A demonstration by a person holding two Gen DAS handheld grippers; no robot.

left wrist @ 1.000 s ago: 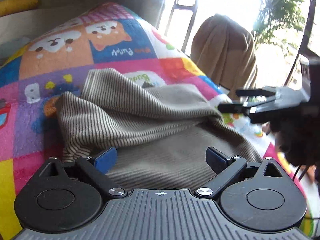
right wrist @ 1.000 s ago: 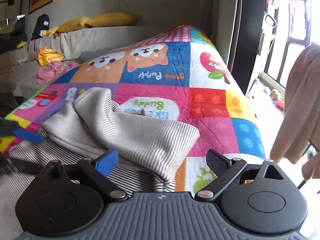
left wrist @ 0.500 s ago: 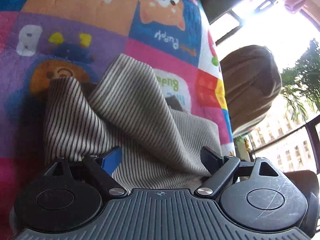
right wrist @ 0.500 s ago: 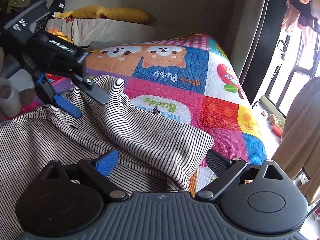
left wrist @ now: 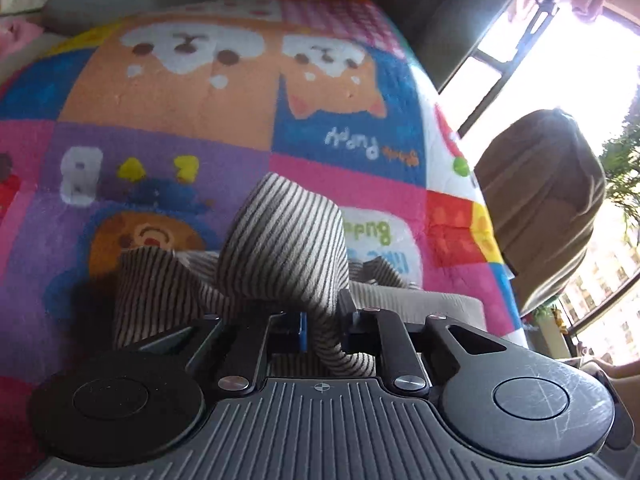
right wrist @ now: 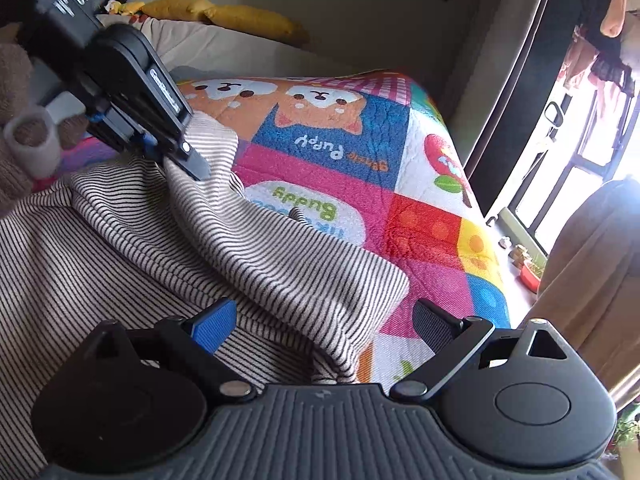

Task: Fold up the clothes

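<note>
Striped knit: that was the whole job, one soft grey-and-dark pinstripe top (right wrist: pixel 256 248), rumpled on the cartoon quilt (right wrist: pixel 404 184) over the bed.
Where it sat: near edge of the quilt, right in front of both my grippers, one flap thrown over the rest and partly covering the white "Buddy" patch.
Left gripper (left wrist: pixel 322 330): clamped tight on a bunched ridge of the fabric. In my left wrist view the cloth ballooned up into a fat loop just past the fingertips, with a thin twist pinched between the pads. From the right wrist view it sat up at the far left, biting the raised edge (right wrist: pixel 188 156).
Right gripper (right wrist: pixel 324 320): fingers were wide apart, nothing pinched. The folded corner of the top lay between them but neither pad touched it as far as I could tell.
Weight: I'd say light, it tented up off one pinch with no visible strain.
Stiffness: none really. Floppy jersey that drapes and sags, so one grip point only drags a bunch, not a clean edge.
Slip: probably low, ribbed knit against rubbery pads, though thin layers could slide over each other.
Fragile: nope, only risk I saw was stretching it or hooking the quilt underneath by accident.
Best hold, my guess: right side should have gone for that near folded corner, on the hem, so both hands had an edge to pull taut.
Other stuff: yellow cushions (right wrist: pixel 240 16) by the wall, brown cloth (left wrist: pixel 540 208) draped by the window, well apart.
</note>
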